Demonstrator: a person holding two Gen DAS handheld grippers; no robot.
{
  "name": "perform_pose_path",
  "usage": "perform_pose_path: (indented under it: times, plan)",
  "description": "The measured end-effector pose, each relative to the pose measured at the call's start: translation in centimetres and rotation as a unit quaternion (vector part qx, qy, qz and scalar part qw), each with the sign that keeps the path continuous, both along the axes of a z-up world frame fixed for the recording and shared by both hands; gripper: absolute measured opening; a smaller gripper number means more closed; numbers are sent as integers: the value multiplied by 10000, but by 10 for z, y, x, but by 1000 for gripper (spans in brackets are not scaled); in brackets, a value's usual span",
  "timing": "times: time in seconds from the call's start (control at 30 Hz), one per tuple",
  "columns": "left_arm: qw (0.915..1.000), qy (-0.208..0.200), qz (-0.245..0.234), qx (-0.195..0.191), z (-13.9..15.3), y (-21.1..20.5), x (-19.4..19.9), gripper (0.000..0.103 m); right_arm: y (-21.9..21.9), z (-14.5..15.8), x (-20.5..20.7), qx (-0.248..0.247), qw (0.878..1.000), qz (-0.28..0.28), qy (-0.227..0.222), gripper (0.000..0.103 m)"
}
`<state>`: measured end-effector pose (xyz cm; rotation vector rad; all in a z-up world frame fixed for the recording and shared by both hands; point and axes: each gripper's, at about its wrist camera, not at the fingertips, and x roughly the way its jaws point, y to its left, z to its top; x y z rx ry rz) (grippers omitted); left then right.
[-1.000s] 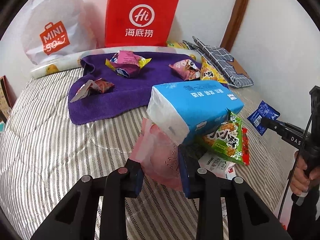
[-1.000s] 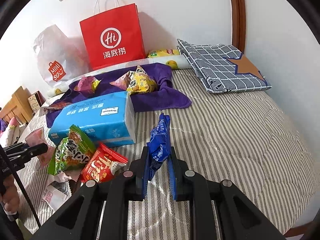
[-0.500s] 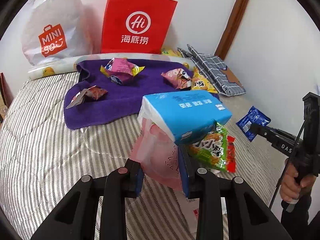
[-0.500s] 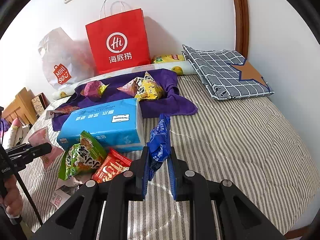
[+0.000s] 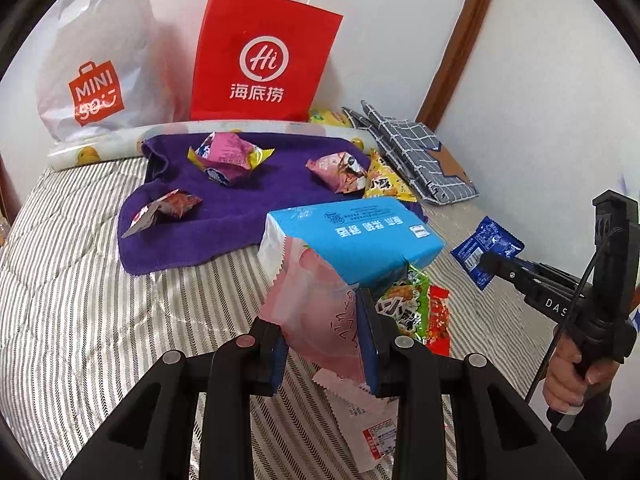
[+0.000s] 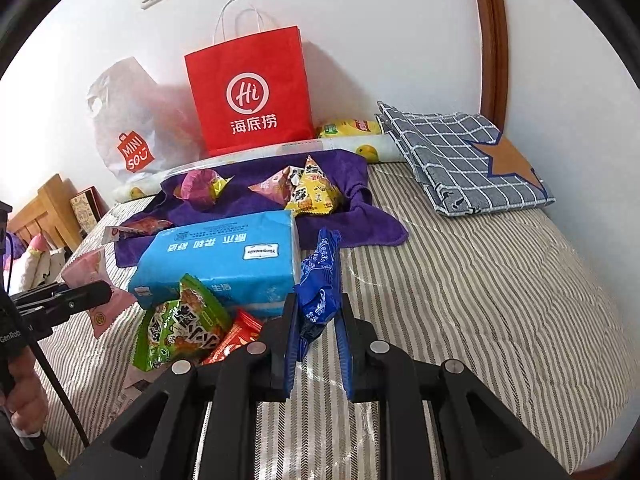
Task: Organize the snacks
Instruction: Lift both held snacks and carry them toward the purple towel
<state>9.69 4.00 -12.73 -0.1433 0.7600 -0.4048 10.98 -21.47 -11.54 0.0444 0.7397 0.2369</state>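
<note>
My left gripper (image 5: 324, 340) is shut on a pink snack packet (image 5: 316, 304) and holds it above the striped bed. My right gripper (image 6: 318, 332) is shut on a blue snack packet (image 6: 320, 276), also lifted; that packet shows in the left wrist view (image 5: 484, 250). A purple towel (image 5: 240, 216) lies at the back with several snack packets on it, among them a pink-yellow one (image 5: 228, 154) and a yellow one (image 6: 314, 194). A green packet (image 6: 180, 324) and a red packet (image 6: 234, 338) lie beside a blue tissue pack (image 6: 224, 260).
A red paper bag (image 5: 260, 60) and a white Miniso bag (image 5: 92, 68) stand against the wall. A folded checked cloth (image 6: 460, 160) lies at the back right. A white wrapper (image 5: 360, 420) lies on the bed near me. A wooden headboard (image 6: 44, 208) is at left.
Both grippers have drawn back and risen a little with their packets still held. The scene objects have not moved.
</note>
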Motion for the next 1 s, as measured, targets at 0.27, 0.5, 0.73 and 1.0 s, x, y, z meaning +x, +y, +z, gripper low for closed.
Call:
perform_pose_path:
  times: [0.27, 0.5, 0.73, 1.0]
  plan:
    - [10000, -68, -22, -50, 5, -3, 1, 30, 6, 6, 1, -26, 9999, 72, -95, 17]
    - [9999, -49, 3, -107, 6, -1, 1, 30, 7, 7, 1, -21, 9999, 88, -105, 17]
    - [9998, -70, 26, -199, 10, 1, 3, 30, 9, 12, 0, -18, 9998, 118, -172, 17]
    - [9997, -80, 134, -207, 17, 4, 7, 30, 14, 16, 6, -57, 9996, 140, -234, 17]
